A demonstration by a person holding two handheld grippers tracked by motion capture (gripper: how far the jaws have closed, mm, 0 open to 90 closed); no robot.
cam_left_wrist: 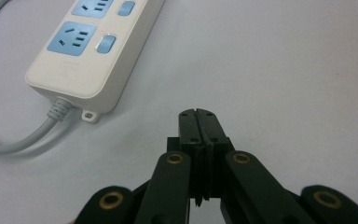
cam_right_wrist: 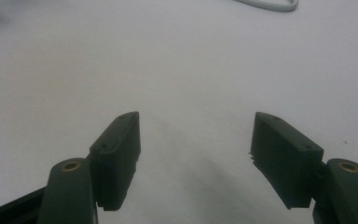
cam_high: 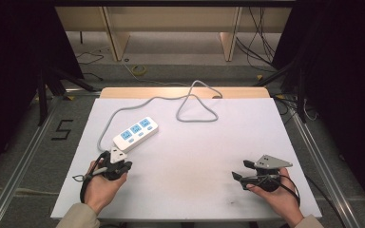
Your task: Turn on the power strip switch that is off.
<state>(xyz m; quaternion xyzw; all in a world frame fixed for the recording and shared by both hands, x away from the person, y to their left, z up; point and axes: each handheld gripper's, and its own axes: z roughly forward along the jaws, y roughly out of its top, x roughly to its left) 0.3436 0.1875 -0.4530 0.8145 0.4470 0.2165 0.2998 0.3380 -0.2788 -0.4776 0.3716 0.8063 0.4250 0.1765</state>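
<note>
We find the left gripper [cam_left_wrist: 199,122] closed on nothing, the power strip [cam_high: 135,133] just beyond at its one o'clock. The right gripper [cam_right_wrist: 196,158] stands open, empty.

A white tabletop [cam_high: 185,156] with a bare wooden strip along its far edge carries a white power strip [cam_high: 135,133] with blue sockets at left. Its grey cord [cam_high: 197,111] loops across the far half.

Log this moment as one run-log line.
left gripper: shut, empty, just short of power strip | right gripper: open, empty, over table | strip cord: looped at far edge
</note>
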